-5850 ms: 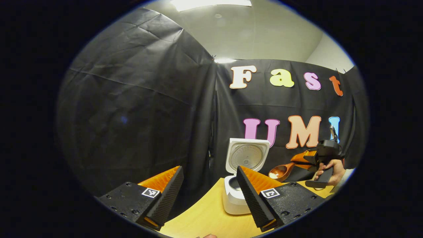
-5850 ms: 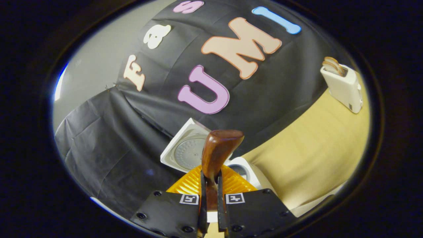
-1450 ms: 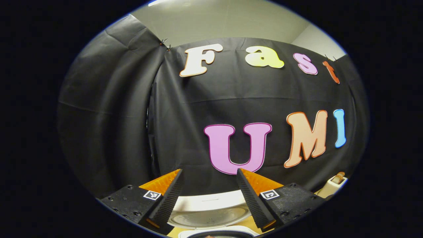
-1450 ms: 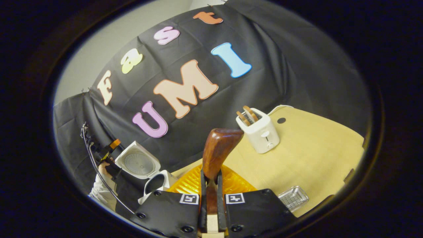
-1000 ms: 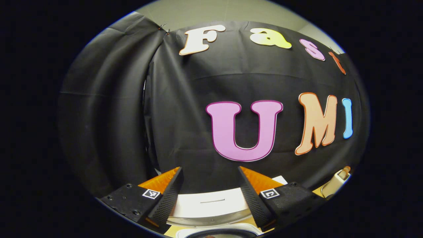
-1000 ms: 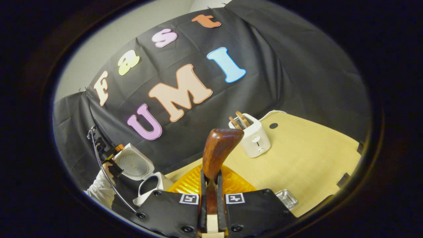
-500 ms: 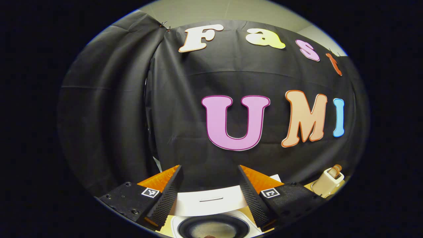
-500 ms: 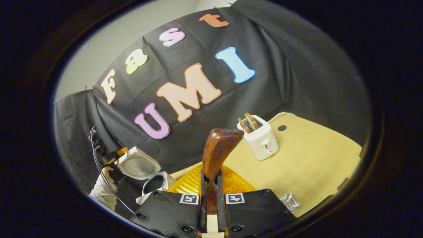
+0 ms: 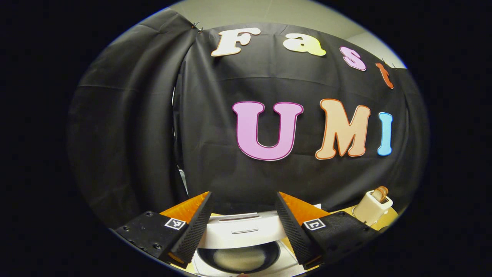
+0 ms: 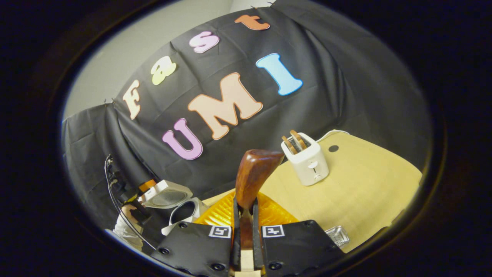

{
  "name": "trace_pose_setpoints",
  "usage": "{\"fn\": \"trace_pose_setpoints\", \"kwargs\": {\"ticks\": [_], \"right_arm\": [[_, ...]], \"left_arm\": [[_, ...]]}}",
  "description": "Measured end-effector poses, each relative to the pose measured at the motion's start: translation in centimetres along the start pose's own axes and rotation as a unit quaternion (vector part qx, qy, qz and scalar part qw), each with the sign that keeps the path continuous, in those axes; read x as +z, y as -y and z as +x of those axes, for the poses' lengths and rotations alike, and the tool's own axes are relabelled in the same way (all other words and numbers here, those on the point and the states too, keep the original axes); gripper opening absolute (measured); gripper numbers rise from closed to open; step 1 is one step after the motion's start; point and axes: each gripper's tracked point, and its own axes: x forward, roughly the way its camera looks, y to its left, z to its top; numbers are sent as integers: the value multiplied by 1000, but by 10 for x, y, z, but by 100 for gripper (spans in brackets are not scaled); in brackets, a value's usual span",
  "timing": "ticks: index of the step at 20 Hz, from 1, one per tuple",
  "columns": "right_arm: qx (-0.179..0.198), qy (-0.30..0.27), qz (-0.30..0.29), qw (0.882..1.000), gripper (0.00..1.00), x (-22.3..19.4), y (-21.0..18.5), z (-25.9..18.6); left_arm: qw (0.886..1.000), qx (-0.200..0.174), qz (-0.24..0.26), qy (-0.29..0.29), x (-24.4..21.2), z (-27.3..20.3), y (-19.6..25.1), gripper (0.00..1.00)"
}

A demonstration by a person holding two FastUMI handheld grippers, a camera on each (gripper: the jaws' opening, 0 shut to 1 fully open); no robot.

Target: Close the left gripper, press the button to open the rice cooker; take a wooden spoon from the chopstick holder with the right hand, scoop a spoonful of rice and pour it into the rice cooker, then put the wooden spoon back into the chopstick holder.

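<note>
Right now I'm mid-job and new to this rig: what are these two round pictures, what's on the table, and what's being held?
There is no robot arm: a person holds a two-finger gripper in each hand, and a fisheye camera rides on each one, looking along its fingers.

In the left gripper view, the left gripper is open. Between its fingers sits the white rice cooker, its lid tilted partway down over the dark inner pot.

In the right gripper view, the right gripper is shut on the wooden spoon, which stands up between its fingers. On the light wooden table stand a white toaster with two slices in it and a small clear tray. The rice cooker and the other hand show at lower left.
</note>
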Motion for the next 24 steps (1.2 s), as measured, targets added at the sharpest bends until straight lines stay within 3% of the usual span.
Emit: {"fn": "trace_pose_setpoints", "kwargs": {"ticks": [18,24], "right_arm": [[9,-11,-12,1000,14,-3,-7,-6],[4,-6,-16,1000,15,-1,-8,-12]], "left_arm": [[997,-14,-27,-77,-109,-49,12,93],[996,-13,7,-92,-134,-49,13,93]]}}
